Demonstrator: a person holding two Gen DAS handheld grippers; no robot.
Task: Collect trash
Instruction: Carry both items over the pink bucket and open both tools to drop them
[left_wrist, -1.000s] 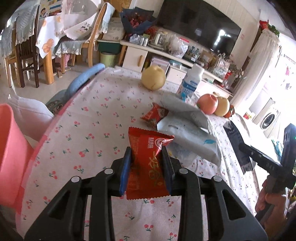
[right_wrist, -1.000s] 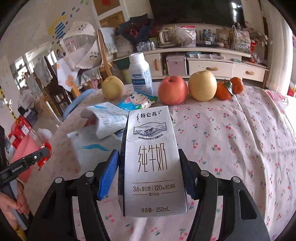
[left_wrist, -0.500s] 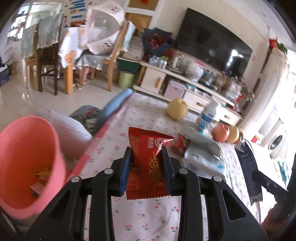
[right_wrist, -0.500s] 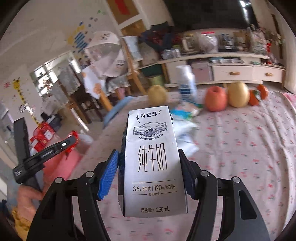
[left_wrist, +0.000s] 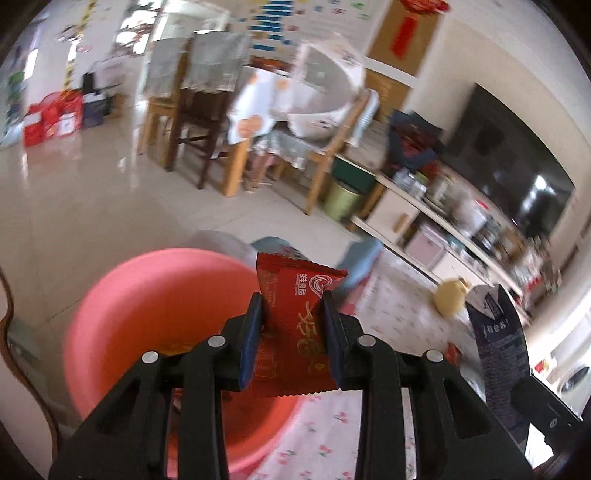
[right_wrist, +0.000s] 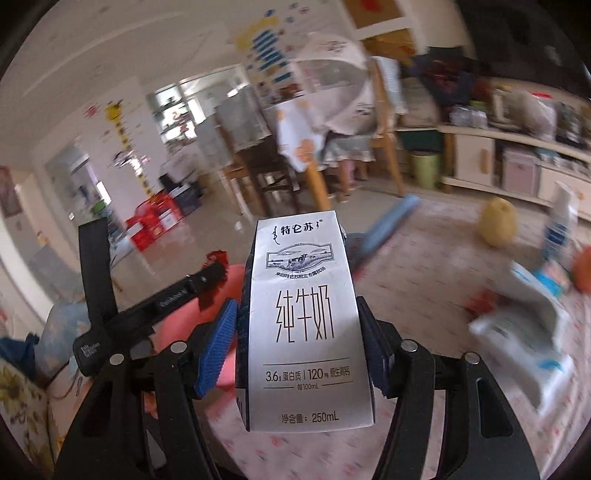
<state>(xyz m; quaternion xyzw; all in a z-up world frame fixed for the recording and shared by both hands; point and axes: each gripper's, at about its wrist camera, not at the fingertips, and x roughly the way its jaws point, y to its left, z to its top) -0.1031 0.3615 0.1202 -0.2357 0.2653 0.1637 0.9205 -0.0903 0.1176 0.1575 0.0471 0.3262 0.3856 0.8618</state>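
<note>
My left gripper (left_wrist: 293, 314) is shut on a red snack wrapper (left_wrist: 295, 332) and holds it above the right part of a pink trash bin (left_wrist: 147, 317) beside the table. My right gripper (right_wrist: 299, 332) is shut on a white 250 mL milk carton (right_wrist: 303, 325), held upright over the table's left edge. The pink bin (right_wrist: 177, 317) shows behind the carton in the right wrist view, with the left gripper (right_wrist: 207, 280) and its red wrapper above it. More trash lies on the table: a white and blue bag (right_wrist: 532, 325) and a small red wrapper (right_wrist: 480, 299).
The table has a cherry-print cloth (left_wrist: 325, 443). A yellow pear (right_wrist: 496, 225), a white bottle (right_wrist: 557, 225) and an orange fruit (right_wrist: 583, 269) stand at its far side. Chairs and a dining table (left_wrist: 221, 129) stand across the floor. A TV cabinet (left_wrist: 424, 221) runs along the far wall.
Both grippers have swung left, away from the middle of the table toward the pink bin. The wrapper now hangs over the bin. Both still hold their items.
</note>
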